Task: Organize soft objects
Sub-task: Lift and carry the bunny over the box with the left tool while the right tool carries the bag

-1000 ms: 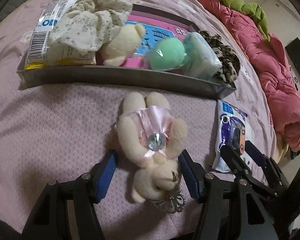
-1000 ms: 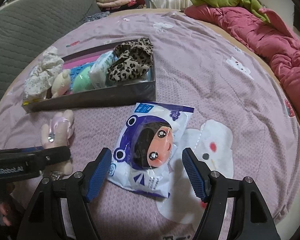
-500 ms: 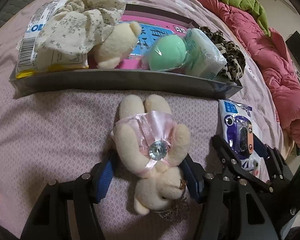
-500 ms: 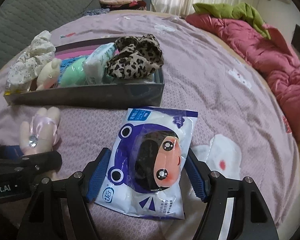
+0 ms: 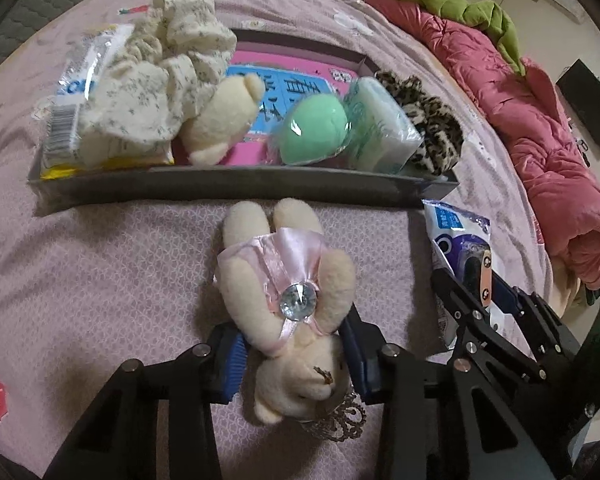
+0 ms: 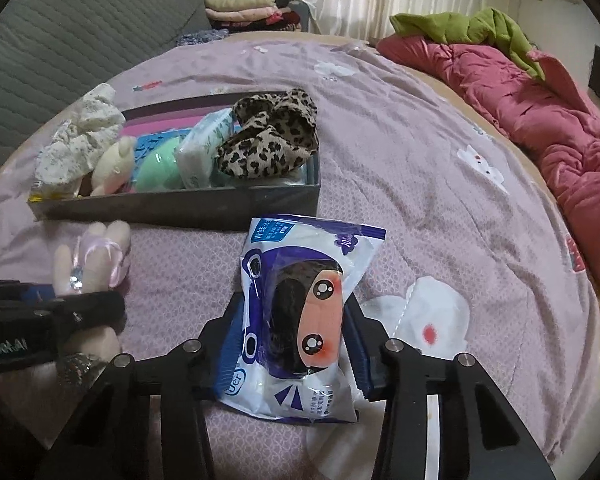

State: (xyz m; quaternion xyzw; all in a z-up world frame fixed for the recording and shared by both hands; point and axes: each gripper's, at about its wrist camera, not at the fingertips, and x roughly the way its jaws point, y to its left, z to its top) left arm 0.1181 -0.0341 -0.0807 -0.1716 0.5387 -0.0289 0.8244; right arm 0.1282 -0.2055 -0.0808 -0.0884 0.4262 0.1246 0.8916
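A cream plush bear in a pink satin dress lies on the purple bedspread in front of a dark grey tray. My left gripper is shut on the bear at its neck and shoulders. A white and purple packet with a cartoon face lies to the right of the bear. My right gripper is shut on the packet's sides. The bear also shows in the right wrist view, and the packet in the left wrist view.
The tray holds a floral scrunchie, a small cream bear, a green ball, a tissue pack and a leopard scrunchie. A red quilt lies along the right. A grey headboard stands behind.
Both grippers moved forward and closed, the left on the bear and the right on the packet. The tray looks nearer in both views.
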